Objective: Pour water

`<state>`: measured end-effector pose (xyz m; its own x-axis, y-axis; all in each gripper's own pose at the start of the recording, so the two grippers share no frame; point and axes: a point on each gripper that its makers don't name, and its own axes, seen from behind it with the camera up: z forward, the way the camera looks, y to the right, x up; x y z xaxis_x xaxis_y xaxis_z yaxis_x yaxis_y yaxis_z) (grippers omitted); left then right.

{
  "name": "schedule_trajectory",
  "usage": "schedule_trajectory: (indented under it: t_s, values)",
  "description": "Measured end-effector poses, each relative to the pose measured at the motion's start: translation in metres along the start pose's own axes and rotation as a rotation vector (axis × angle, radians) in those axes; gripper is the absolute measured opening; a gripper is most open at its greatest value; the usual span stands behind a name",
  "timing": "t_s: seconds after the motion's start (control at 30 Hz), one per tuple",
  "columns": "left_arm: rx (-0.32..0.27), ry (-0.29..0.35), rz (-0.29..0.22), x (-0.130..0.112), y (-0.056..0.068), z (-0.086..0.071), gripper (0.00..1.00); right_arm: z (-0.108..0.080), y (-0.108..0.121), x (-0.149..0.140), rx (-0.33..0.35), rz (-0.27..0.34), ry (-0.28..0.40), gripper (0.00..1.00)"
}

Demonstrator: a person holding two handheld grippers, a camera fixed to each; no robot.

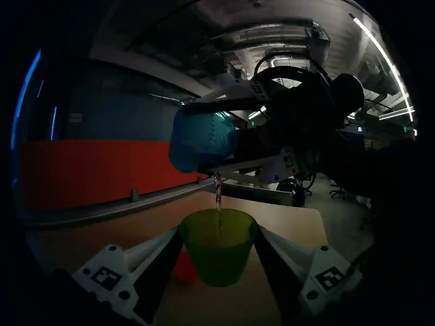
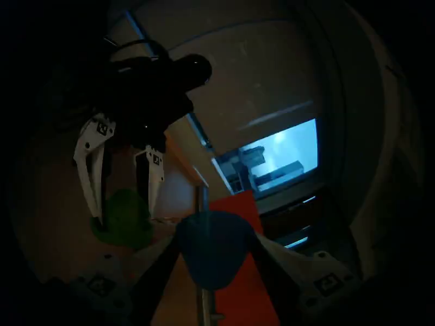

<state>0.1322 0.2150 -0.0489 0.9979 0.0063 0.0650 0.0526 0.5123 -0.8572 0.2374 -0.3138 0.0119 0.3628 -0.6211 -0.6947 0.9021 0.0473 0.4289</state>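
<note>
left gripper (image 1: 218,232) | wht jaws, blk inner faces | b/w sq tags (image 1: 106,277) | screws (image 1: 124,295)

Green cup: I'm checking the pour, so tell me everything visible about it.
The green cup looks like translucent plastic, tapered, open-topped and upright. The left tongs clamp it, one finger on each side. A thin water stream falls into its mouth from the tilted blue cup above. It is over a pale table; whether it rests there is unclear.

Green cup (image 1: 218,255), blue cup (image 1: 198,142), red wall (image 1: 92,171)
</note>
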Motion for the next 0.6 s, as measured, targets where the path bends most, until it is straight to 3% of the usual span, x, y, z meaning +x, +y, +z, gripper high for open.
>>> schedule_trajectory:
  t_s: [0.6]
  values:
    - [-0.003, 0.005, 0.001, 0.0037, 0.0016, -0.0008, 0.87, -0.0005, 0.0019, 0.0009, -0.008, -0.043, 0.004, 0.93]
